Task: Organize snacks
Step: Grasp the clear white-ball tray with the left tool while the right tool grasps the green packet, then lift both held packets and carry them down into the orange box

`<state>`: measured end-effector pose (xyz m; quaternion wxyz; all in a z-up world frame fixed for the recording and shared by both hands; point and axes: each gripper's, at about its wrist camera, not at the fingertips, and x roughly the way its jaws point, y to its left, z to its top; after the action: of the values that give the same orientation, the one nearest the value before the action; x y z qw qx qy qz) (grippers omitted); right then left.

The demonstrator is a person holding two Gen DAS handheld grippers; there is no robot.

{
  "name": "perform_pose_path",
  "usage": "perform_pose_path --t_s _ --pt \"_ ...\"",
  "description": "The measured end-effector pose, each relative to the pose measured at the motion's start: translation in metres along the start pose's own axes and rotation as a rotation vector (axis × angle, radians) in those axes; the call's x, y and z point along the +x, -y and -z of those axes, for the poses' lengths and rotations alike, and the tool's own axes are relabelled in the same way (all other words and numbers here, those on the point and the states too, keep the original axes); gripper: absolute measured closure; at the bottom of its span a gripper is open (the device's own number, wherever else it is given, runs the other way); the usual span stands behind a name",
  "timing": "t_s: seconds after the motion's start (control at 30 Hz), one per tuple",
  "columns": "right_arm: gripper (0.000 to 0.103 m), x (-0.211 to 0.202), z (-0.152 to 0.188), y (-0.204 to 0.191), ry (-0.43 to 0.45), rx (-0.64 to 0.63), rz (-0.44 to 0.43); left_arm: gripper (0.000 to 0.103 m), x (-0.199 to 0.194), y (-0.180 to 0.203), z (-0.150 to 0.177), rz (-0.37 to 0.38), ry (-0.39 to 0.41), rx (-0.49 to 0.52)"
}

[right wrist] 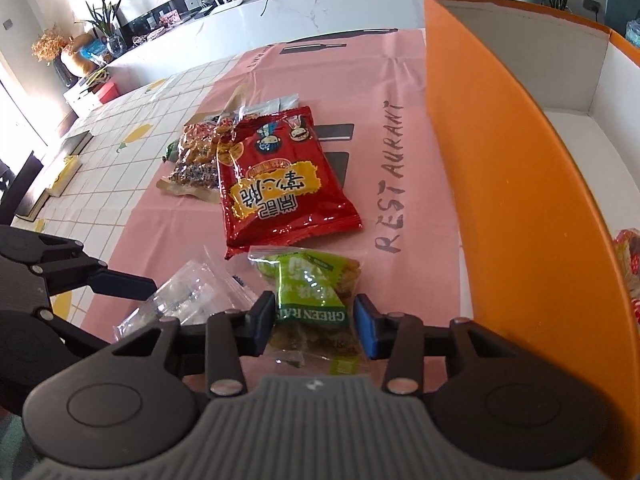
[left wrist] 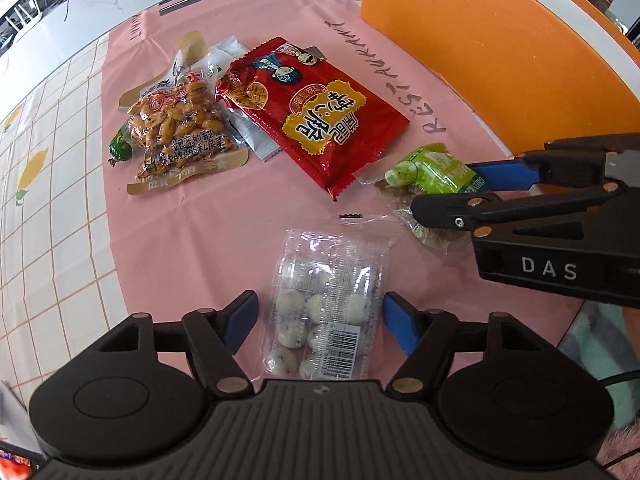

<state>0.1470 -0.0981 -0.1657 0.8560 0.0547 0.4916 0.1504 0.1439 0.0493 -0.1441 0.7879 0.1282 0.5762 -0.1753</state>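
Left tongs (left wrist: pixel 318 320) agape; right tongs (right wrist: pixel 316 320) narrower.

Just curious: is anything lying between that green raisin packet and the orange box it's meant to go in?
Nothing visible: only bare pink mat lies between the green packet and the orange box, whose tall near wall it must clear.

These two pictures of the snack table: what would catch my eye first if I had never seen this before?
Probably the big red snack bag lying mid-cloth, and the tall orange box along the right edge. Nearer, two black hand-held tools each straddle a packet: the left gripper has its fingers either side of a clear bag of white balls, and the right gripper has its fingers around a green raisin packet.
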Motion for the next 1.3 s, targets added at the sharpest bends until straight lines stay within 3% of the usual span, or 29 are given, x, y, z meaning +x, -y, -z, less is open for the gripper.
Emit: perform_pose_path --t_s 0.3,0.57,0.77,1.3 --pt "0.067 -0.002 -0.001 -0.005 -0.007 -0.027 0.029 0.042 -0.003 0.001 -0.002 -0.024 0.01 -0.072" --pt "0.068 -0.023 -0.005 -0.009 0.037 -0.048 0.048 0.042 -0.021 -0.013 0.003 -0.008 0.052 -0.215" --pt "0.068 -0.044 -0.008 -0.014 0.074 -0.076 0.046 0.042 -0.05 -0.021 0.006 0.003 0.126 -0.32" --pt "0.068 -0.116 -0.02 -0.007 0.147 -0.172 0.049 0.042 -0.12 0.007 -0.007 0.039 0.275 -0.335"
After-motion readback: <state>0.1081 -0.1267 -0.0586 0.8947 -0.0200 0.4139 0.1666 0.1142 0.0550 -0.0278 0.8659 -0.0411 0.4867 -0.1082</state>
